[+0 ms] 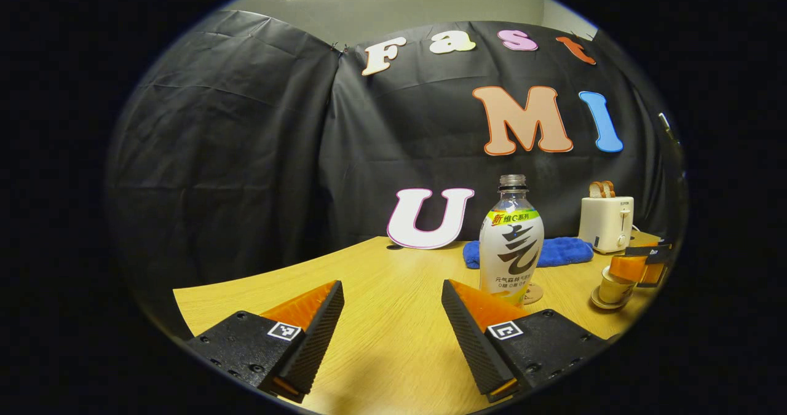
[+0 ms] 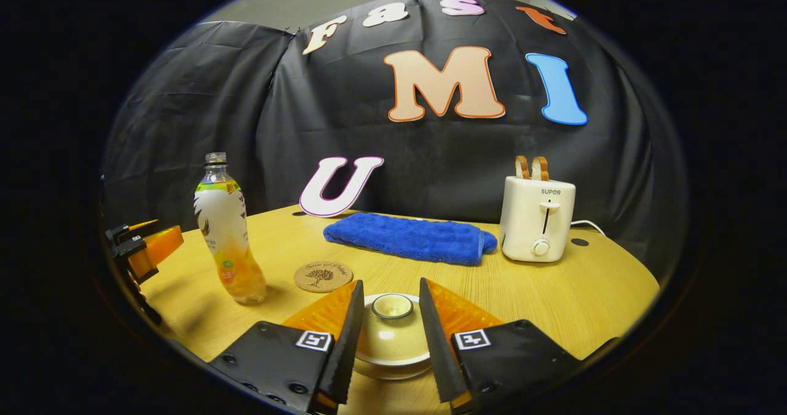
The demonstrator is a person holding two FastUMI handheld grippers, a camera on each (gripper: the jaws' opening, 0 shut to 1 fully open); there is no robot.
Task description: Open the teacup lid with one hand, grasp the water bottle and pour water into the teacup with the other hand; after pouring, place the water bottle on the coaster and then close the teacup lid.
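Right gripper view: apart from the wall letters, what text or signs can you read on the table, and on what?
"SUPOR": printed on the front of the toaster.
Water bottle: printed label, too curved and small to read here.
Coaster: a line of script above a tree drawing, too small to read.
Right gripper: square coded tags, no words.

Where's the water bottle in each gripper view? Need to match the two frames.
Left gripper view: the clear plastic water bottle with the white label stands right of centre, just beyond the left hand-held gripper.
Right gripper view: the bottle stands at far left, left of the round cork coaster.
Shared landmark: the blue folded towel, lying behind the bottle on the table.
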